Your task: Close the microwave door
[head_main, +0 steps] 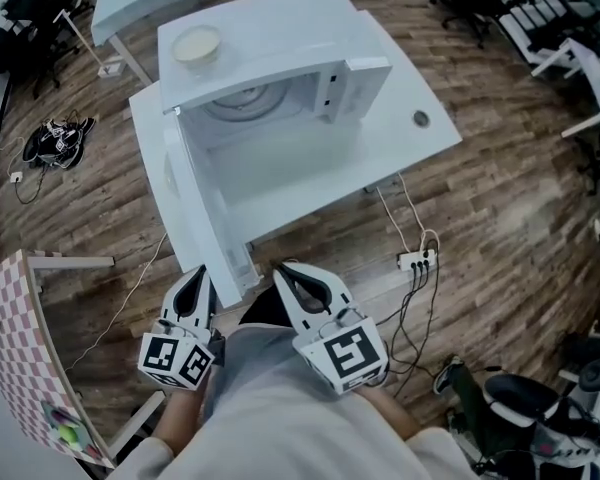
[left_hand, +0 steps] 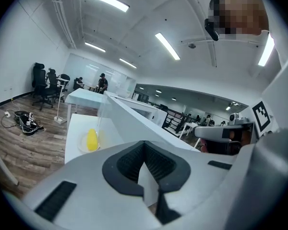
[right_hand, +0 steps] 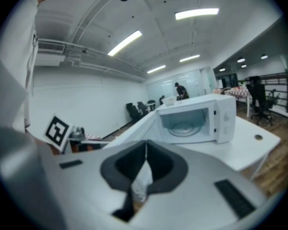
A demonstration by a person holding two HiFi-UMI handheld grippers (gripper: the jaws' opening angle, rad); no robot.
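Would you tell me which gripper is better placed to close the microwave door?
Probably left: the left gripper sits by the open door, near its free edge; the right gripper is farther off.

Your head cam looked steeply down on the microwave [head_main: 280, 78] from close above. Right gripper view faced its open cavity, low, further back. Left gripper view ran along the door [left_hand: 134, 123], close. Both shared that door with head view.

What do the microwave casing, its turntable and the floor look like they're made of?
Microwave casing: probably painted sheet metal or plastic, going by its smooth white surface with a soft sheen.
Turntable: likely glass, since it looks translucent and ringed.
Floor: wood or wood-look laminate, shown by brown planks with visible grain and seams.
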